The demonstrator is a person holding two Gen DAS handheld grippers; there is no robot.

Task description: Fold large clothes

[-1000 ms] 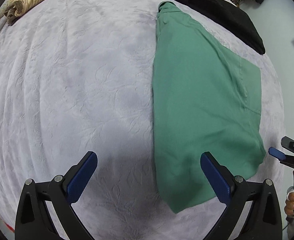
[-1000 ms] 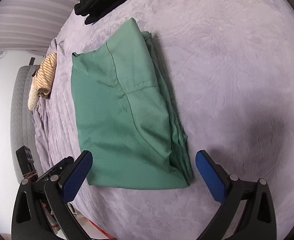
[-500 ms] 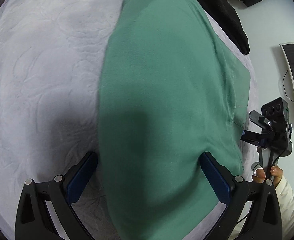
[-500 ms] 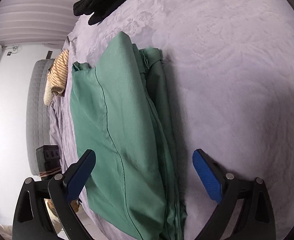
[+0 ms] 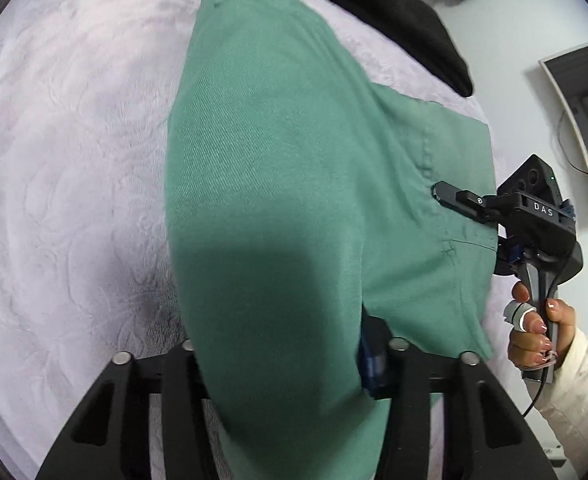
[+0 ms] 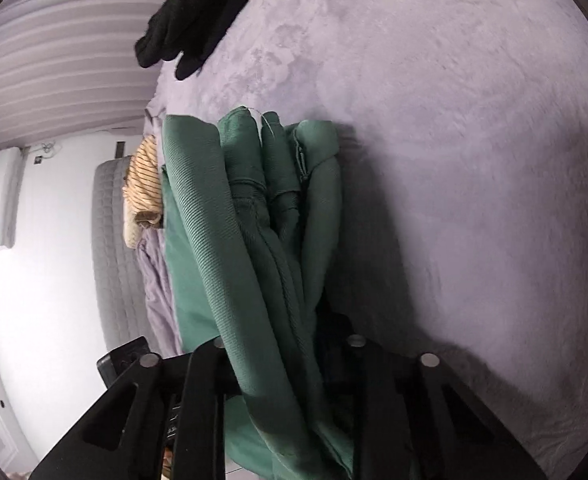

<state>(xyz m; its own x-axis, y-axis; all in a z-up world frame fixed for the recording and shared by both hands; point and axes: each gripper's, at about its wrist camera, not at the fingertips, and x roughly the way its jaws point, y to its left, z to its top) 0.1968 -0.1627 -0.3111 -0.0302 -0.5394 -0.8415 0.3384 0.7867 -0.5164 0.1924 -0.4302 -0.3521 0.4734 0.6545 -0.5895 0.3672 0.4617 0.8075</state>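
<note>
- Left gripper (image 5: 282,356): jaws pressed together on near end of green garment (image 5: 286,184); cloth bulges up between the fingers and hides the left pad, a bit of blue right pad shows.
- Right gripper (image 6: 278,356): jaws closed on a thick stack of folded green layers (image 6: 254,216); pads buried in cloth.
- In the left view the right gripper (image 5: 453,198) is seen from the side at the garment's right edge, upper finger lying on the cloth, a hand (image 5: 533,332) on its handle.
- Garment: folded long, lies on lilac blanket (image 5: 66,152), runs from the left gripper away toward the far edge; its right edge is near the blanket's edge.
- Right view: fold edges stacked, loose thread at far end; blanket (image 6: 473,160) to the right.
- Black clothes (image 5: 381,8) beyond the garment, touching or just beside its far end, can't tell which; also seen at (image 6: 190,20).
- Striped tan cloth (image 6: 144,176) just behind the garment in the right view.
- Grey quilted mattress side (image 6: 110,248) at left.
</note>
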